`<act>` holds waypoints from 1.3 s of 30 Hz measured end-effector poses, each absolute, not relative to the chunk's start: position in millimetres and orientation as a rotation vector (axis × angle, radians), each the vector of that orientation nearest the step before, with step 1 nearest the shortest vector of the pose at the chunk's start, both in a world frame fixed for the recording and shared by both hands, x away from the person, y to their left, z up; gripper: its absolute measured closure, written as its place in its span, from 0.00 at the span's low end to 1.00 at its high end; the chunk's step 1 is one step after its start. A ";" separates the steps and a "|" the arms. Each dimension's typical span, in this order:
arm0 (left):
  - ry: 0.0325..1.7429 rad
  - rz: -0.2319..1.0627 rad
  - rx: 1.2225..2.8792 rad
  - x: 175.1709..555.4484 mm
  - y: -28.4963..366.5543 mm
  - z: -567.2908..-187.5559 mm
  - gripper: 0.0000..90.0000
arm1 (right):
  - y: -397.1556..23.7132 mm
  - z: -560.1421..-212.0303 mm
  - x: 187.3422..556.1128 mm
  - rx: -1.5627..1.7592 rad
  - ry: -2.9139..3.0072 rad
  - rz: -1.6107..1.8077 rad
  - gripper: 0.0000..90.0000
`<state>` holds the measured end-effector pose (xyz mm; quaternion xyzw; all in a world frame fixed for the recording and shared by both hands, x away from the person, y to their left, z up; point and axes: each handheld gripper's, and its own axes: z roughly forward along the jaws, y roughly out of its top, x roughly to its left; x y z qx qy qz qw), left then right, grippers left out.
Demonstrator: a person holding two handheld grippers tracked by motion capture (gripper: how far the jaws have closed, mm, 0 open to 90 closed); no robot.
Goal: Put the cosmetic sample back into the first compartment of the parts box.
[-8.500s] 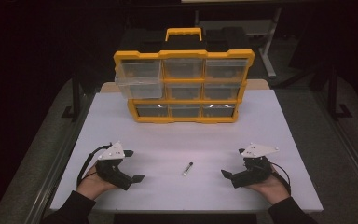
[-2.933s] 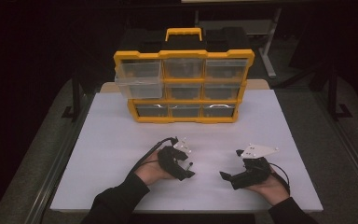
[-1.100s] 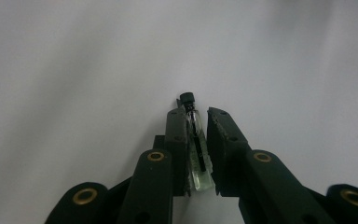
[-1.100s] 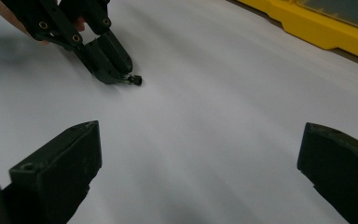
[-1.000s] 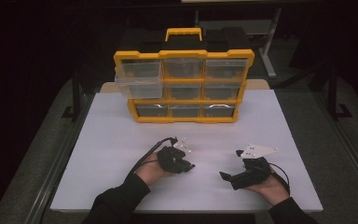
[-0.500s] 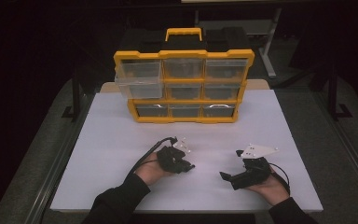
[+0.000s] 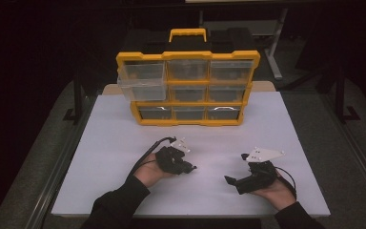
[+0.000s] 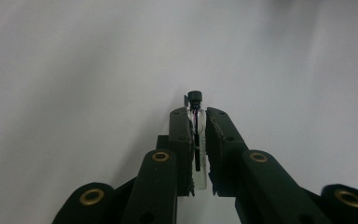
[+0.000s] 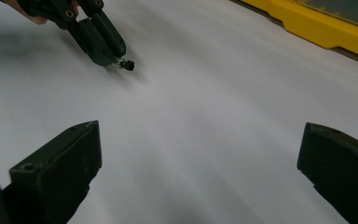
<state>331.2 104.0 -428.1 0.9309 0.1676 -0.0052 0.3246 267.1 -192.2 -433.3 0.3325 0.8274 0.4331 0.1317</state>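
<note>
High view: the left gripper (image 7: 186,167) sits low over the white bench (image 7: 124,138), near the yellow drawer organizer (image 7: 188,88); the right gripper (image 7: 236,181) rests well apart

Left gripper view: the jaws pinch a small glass vial (image 8: 196,135) along its clear body, black cap poking out ahead. It looks light, stiff, smooth and breakable, so a gentle mid-body hold seems right

Right gripper view: its own jaws stand spread with nothing between; the far left gripper (image 9: 107,49) shows the vial's cap close to the bench
</note>
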 end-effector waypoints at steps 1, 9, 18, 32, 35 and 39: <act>0.440 -0.016 2.436 331.4 104.7 -427.8 0.90 | -192.2 -433.3 267.2 0.965 2.401 1.258 0.00; 0.448 -0.011 2.427 333.4 114.0 -420.1 0.89 | -192.5 -433.7 267.1 0.966 2.401 1.260 0.00; 0.469 0.001 2.409 337.1 129.9 -410.7 0.89 | -192.4 -434.4 266.9 0.965 2.404 1.263 0.00; 0.530 0.040 2.360 343.7 159.6 -395.9 0.90 | -193.4 -434.6 266.6 0.966 2.397 1.270 0.00; 0.533 0.050 2.359 344.3 165.7 -393.4 0.90 | -192.9 -434.6 266.4 0.964 2.400 1.269 0.00; 0.548 0.061 2.347 344.9 173.4 -390.1 0.90 | -193.4 -434.5 266.6 0.963 2.398 1.272 0.00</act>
